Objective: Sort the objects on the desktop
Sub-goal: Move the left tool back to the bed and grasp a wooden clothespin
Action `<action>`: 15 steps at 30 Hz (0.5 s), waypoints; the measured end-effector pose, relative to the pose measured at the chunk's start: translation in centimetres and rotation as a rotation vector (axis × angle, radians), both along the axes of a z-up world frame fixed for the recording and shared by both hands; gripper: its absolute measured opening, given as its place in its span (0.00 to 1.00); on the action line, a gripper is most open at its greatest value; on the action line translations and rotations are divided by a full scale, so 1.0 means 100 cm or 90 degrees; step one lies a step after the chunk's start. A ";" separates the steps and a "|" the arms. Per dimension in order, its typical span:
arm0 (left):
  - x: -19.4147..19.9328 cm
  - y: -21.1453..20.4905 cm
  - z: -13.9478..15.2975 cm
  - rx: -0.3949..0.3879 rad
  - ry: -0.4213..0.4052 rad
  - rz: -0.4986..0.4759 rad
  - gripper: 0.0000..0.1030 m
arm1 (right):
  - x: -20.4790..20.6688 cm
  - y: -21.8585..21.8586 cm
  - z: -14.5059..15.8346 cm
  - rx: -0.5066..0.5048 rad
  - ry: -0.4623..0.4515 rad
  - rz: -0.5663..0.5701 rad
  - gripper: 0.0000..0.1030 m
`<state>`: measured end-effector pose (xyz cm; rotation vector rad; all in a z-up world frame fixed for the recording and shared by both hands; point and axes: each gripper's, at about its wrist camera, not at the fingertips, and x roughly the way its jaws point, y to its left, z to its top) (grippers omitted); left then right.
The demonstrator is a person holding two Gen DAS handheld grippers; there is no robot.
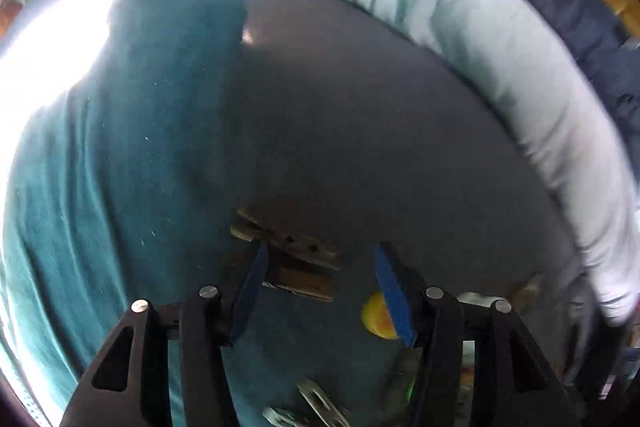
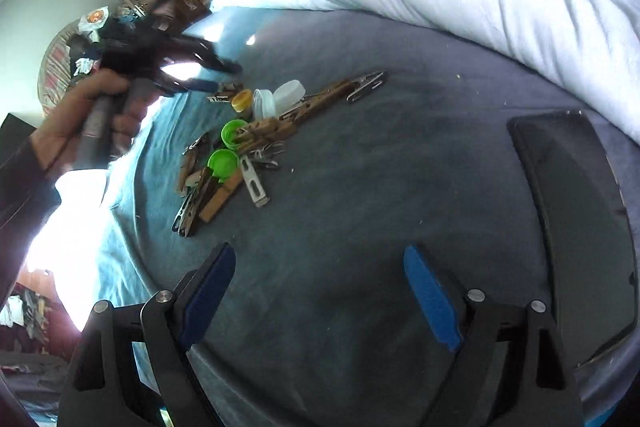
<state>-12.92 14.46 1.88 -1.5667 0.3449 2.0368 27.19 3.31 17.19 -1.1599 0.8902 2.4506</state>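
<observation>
Down in the left wrist view, the left gripper (image 1: pixel 320 291) points steeply at a blue-grey bedsheet (image 1: pixel 320 131), its blue-padded fingers (image 1: pixel 394 291) parted with nothing pressed between them. Just above the left pad, at centre low in the frame, lie two wooden clothespins (image 1: pixel 286 247), their long axes running from upper left to lower right, so they cross the gap between the fingers at a slant. A yellow bottle cap (image 1: pixel 374 315) peeks out beside the right pad, and metal clips (image 1: pixel 320 407) show at the bottom edge. A pale rolled blanket (image 1: pixel 460 11) curves along the upper right.

Over in the right wrist view, the right gripper (image 2: pixel 320 291) stands wide and empty above bare sheet. The pile sits well above it, left of centre: green caps (image 2: pixel 224 151), a white cap (image 2: pixel 290 93), a yellow cap (image 2: pixel 242 99), wooden clothespins (image 2: pixel 320 99) and metal clips (image 2: pixel 254 185). At upper left a person's hand (image 2: pixel 96 107) holds the left gripper (image 2: pixel 216 75), blurred, its tips right at the far end of the pile. A dark tray (image 2: pixel 580 211) lies at the right.

I judge the left hand far nearer to the clothespins, so the first pick falls to it.
</observation>
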 end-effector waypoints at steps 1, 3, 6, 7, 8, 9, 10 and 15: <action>0.003 -0.001 0.000 -0.020 0.023 -0.007 0.55 | 0.001 0.002 0.000 0.002 0.002 0.000 0.83; 0.011 -0.013 0.001 -0.041 0.044 -0.009 0.59 | 0.003 0.005 -0.001 0.001 0.007 -0.006 0.83; 0.024 -0.050 -0.001 -0.040 0.031 -0.019 0.66 | 0.003 0.009 -0.006 -0.010 0.017 -0.013 0.84; 0.028 -0.064 0.003 -0.058 0.048 -0.007 0.66 | 0.002 0.009 -0.006 -0.007 0.017 -0.013 0.84; 0.030 -0.079 0.005 -0.089 0.069 0.009 0.66 | 0.001 0.009 -0.006 -0.004 0.020 -0.013 0.84; 0.031 -0.095 0.007 -0.103 0.083 0.029 0.66 | 0.000 0.008 -0.005 -0.003 0.024 -0.013 0.85; 0.031 -0.111 0.010 -0.096 0.083 0.058 0.66 | -0.001 0.008 -0.005 -0.002 0.030 -0.014 0.85; 0.038 -0.130 0.018 -0.057 0.072 0.102 0.66 | -0.002 0.005 -0.007 0.009 0.038 -0.019 0.88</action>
